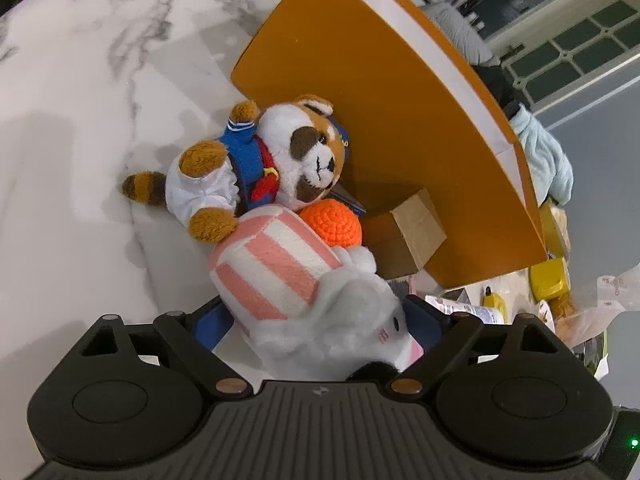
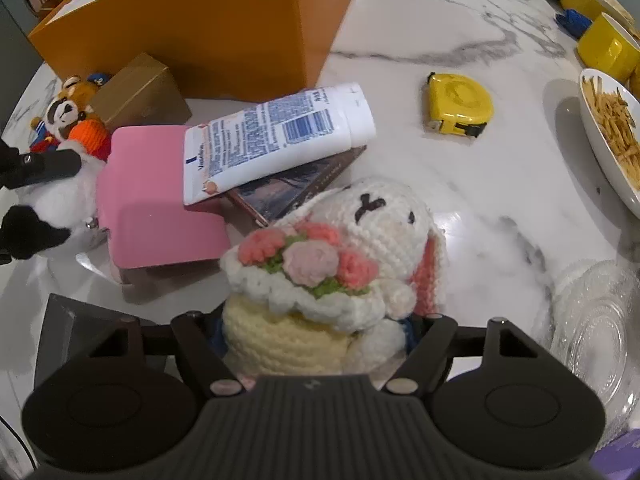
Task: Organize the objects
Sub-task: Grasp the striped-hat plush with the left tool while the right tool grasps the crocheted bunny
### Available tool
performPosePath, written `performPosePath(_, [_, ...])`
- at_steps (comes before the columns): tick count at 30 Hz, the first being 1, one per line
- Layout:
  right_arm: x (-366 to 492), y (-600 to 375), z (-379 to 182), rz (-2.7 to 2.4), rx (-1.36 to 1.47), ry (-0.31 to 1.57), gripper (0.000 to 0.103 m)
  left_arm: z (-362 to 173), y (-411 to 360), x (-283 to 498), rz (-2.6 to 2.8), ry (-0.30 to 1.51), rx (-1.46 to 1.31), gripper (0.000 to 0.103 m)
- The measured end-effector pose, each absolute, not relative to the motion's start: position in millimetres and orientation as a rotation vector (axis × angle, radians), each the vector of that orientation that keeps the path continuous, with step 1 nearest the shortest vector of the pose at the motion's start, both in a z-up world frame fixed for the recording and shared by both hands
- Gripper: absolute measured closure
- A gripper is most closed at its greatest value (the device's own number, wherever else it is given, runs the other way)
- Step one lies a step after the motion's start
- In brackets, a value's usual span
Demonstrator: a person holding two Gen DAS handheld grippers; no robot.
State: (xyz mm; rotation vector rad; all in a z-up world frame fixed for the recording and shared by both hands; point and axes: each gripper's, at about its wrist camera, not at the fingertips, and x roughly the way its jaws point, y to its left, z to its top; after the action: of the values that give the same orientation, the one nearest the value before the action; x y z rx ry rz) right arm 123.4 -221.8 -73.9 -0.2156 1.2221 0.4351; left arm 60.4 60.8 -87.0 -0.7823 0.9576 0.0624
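Your right gripper (image 2: 316,328) is clamped on the crochet bunny (image 2: 340,264) and your left gripper (image 1: 320,320) on the white plush (image 1: 320,300), both near the orange box (image 2: 208,28).

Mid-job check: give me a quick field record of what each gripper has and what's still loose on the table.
left gripper: jaws on white plush with pink-striped piece
right gripper: jaws closed on crochet bunny
box: orange box, standing on marble table
loose near box: raccoon plush, small brown box
loose centre: lotion tube lying across pink case
loose right: yellow tape measure
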Motion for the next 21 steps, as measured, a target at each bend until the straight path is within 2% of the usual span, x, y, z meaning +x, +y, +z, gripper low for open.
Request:
performPosePath(6, [120.4, -220.6, -75.3, 0.44, -0.249, 1.197, 0.027, -83.7, 60.0, 64.8, 0.018, 0.973, -0.717, 0.001])
performPosePath(14, [121.6, -227.6, -64.6, 0.471, -0.196, 1.196, 0.031, -74.2, 62.1, 56.7, -0.012, 0.996, -0.663, 0.006])
performPosePath(21, [115.4, -225.5, -50.8, 0.511, -0.185, 1.151, 0.032, -47.6, 54.2, 45.4, -0.085, 0.948, -0.533, 0.007])
